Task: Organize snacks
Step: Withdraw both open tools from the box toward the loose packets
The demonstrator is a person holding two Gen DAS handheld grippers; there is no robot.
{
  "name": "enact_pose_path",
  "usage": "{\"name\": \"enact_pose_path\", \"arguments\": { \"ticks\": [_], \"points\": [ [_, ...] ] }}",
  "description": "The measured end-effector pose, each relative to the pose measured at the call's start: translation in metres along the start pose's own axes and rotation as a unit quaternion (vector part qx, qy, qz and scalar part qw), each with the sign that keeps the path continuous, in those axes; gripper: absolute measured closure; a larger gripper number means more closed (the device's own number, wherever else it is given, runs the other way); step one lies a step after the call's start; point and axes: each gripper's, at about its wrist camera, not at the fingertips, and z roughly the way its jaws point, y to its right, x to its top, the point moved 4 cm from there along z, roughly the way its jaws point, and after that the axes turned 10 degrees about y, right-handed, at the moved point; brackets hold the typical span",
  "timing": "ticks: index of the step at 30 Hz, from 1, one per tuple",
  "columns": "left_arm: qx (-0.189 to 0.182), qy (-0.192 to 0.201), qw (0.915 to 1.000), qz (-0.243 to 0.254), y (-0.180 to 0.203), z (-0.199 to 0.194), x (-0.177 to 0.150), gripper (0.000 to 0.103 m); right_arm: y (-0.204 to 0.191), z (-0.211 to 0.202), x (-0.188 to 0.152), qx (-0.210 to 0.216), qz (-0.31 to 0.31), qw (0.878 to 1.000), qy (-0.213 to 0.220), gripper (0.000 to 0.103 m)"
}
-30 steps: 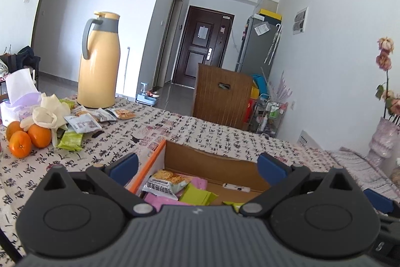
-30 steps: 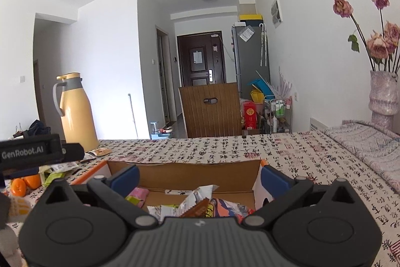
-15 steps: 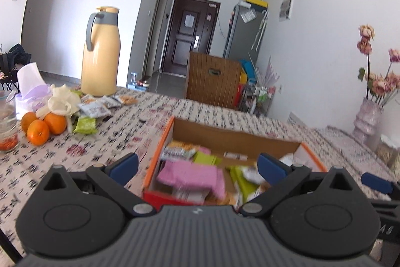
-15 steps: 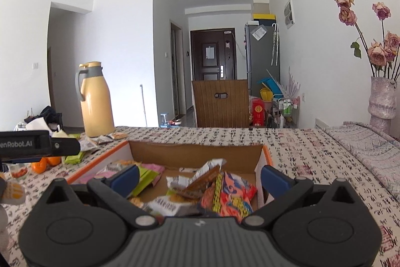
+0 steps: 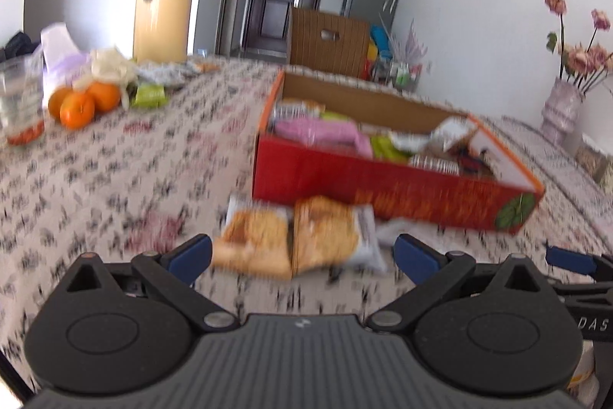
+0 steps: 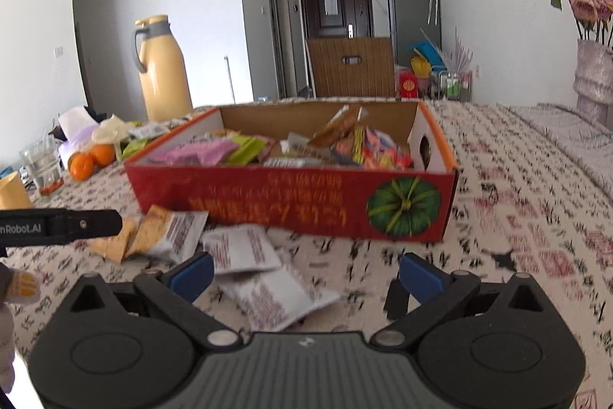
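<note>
The red cardboard box (image 6: 291, 206), filled with mixed snack packets, is sitting mid-surface on the patterned tablecloth (image 6: 517, 217), and several loose snack packets (image 6: 245, 248) are lying just in front of its near wall, toward the near edge. The left tongs (image 5: 302, 257) are hanging open and empty above two orange-printed packets (image 5: 291, 236), while the right tongs (image 6: 304, 273) are hanging open and empty above the white packets. Oranges (image 5: 82, 102) and a yellow thermos jug (image 5: 163, 0) are standing toward the far left edge.
</note>
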Motion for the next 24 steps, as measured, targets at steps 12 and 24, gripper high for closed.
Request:
{"name": "enact_pose_path", "arguments": {
  "ticks": [12,24],
  "points": [
    [0.003,-0.013,0.9999,-0.001,-0.014,-0.005,-0.012,0.000,-0.015,0.027,-0.004,-0.001,-0.062,0.997,-0.045,0.000],
    [0.007,-0.013,0.9999,-0.005,-0.016,-0.006,-0.011,0.000,-0.020,0.055,-0.005,0.026,-0.091,0.992,-0.088,0.000]
  ]
}}
